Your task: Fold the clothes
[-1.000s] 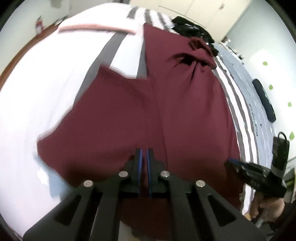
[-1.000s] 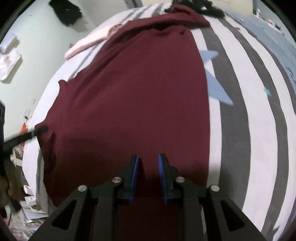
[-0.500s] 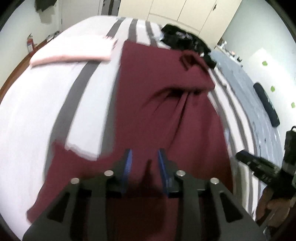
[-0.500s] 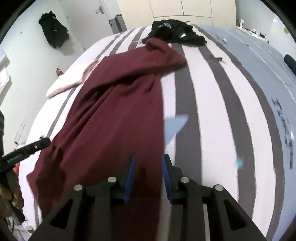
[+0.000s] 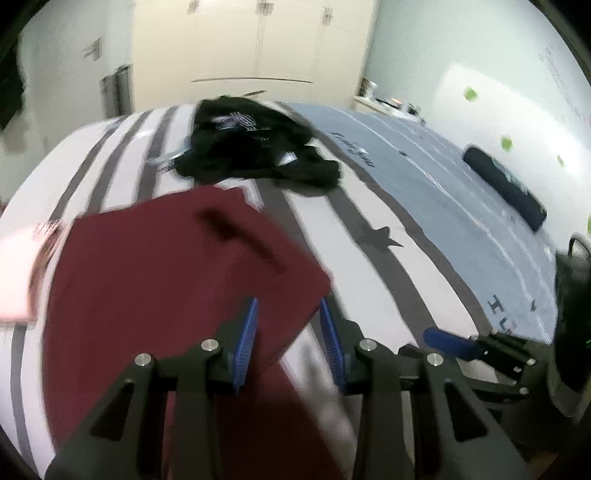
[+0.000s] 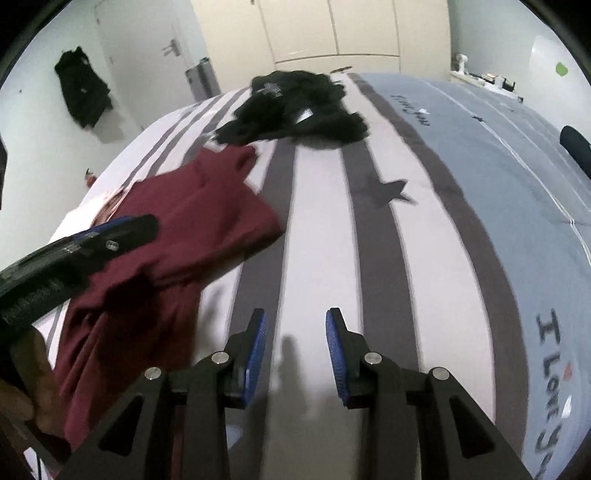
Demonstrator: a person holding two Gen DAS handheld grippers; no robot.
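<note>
Bed: carries all garments. Spread garment lies on the bed's left part, bunched toward its far end in the right wrist view. Heap of clothes sits behind it, at the far end of the bed (apart from the spread garment in the right wrist view). Folded cloth lies left of the spread garment, at the bed's left edge. Long bolster lies at the bed's far right side. Cupboard doors stand behind the bed. Hanging garment is on the wall, left.
</note>
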